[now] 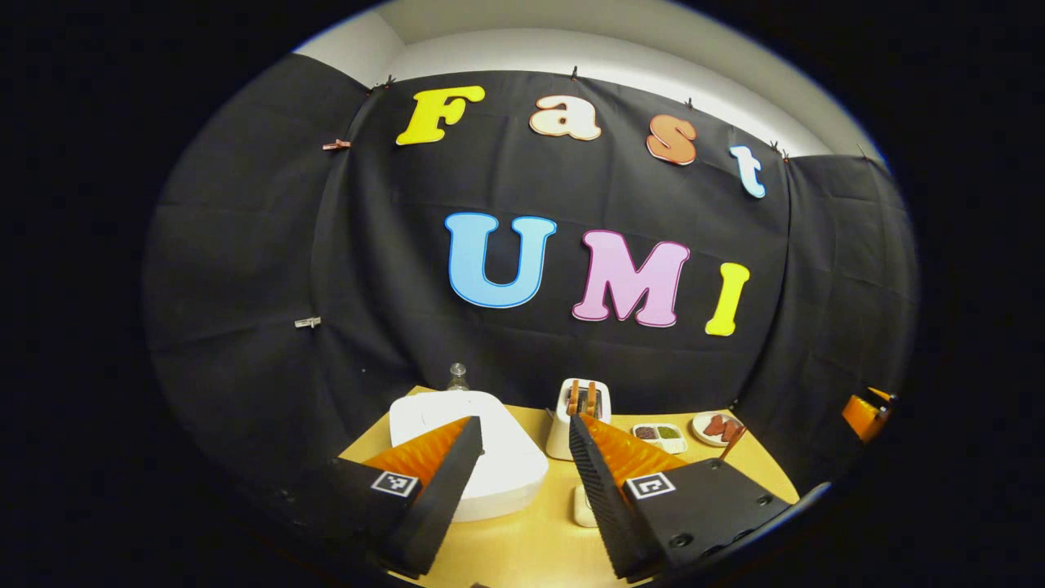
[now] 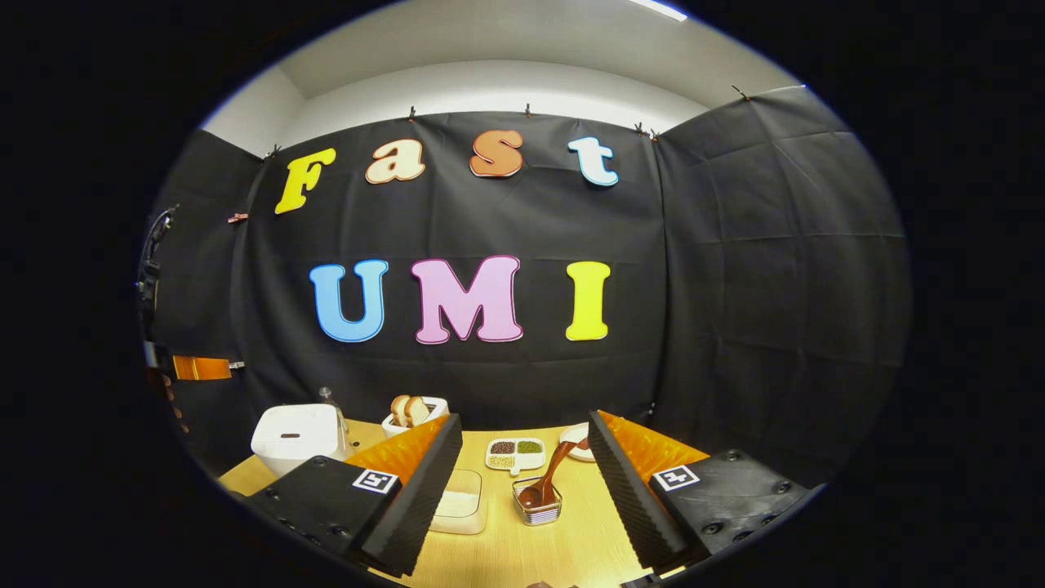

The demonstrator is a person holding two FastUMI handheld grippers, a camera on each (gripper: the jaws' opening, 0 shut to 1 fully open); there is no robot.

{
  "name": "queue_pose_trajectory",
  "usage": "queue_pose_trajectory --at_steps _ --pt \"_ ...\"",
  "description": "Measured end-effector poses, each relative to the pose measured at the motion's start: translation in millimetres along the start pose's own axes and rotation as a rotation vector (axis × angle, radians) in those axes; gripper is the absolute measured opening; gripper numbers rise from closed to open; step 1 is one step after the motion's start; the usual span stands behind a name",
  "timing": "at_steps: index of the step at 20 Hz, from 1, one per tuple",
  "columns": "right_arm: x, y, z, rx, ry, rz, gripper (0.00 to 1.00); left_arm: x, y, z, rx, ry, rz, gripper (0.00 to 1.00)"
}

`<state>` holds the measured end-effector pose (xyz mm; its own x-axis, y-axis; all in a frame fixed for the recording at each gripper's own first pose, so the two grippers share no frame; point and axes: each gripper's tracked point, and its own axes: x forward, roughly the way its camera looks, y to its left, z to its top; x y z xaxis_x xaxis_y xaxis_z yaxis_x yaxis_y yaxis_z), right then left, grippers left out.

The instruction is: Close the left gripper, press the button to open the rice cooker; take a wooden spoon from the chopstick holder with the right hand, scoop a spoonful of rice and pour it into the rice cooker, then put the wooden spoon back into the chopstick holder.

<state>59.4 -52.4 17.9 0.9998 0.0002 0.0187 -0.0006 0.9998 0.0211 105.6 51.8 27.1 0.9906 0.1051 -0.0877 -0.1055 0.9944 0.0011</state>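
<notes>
Wooden spoon [image 2: 553, 472] in clear ribbed chopstick holder [image 2: 539, 508] | boxy rice cooker [image 2: 296, 436] lid down

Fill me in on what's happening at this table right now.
Nothing is held yet. The left gripper hangs open in front of the white rice cooker, whose lid is down. The right gripper hangs open above the table, facing the wooden spoon that leans in the clear chopstick holder. A container of rice lies beside the holder.
</notes>
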Motion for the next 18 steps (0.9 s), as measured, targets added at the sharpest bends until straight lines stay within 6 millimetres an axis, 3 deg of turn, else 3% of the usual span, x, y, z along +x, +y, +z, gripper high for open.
queue_pose_trajectory --at_steps 4,5,7,9,11,18 --pt "9 -4 -3 -0.004 0.010 0.004 0.98 39 14 -6 -0.017 0.045 0.013 0.51" --pt "12 -6 -5 -0.005 0.015 0.007 0.97 50 20 -9 -0.018 0.050 0.022 0.38" --pt "17 -10 -8 -0.007 0.028 0.008 0.97 68 27 -16 -0.022 0.072 0.026 0.24" --pt "23 -15 -11 -0.009 0.039 0.008 0.97 85 36 -24 -0.042 0.094 0.030 0.16" --pt "26 -21 -13 -0.010 0.045 0.004 0.97 104 46 -34 -0.081 0.121 0.050 0.09" --pt "34 -44 -27 0.006 0.070 -0.031 0.97 157 47 -90 -0.170 0.208 -0.005 0.06"
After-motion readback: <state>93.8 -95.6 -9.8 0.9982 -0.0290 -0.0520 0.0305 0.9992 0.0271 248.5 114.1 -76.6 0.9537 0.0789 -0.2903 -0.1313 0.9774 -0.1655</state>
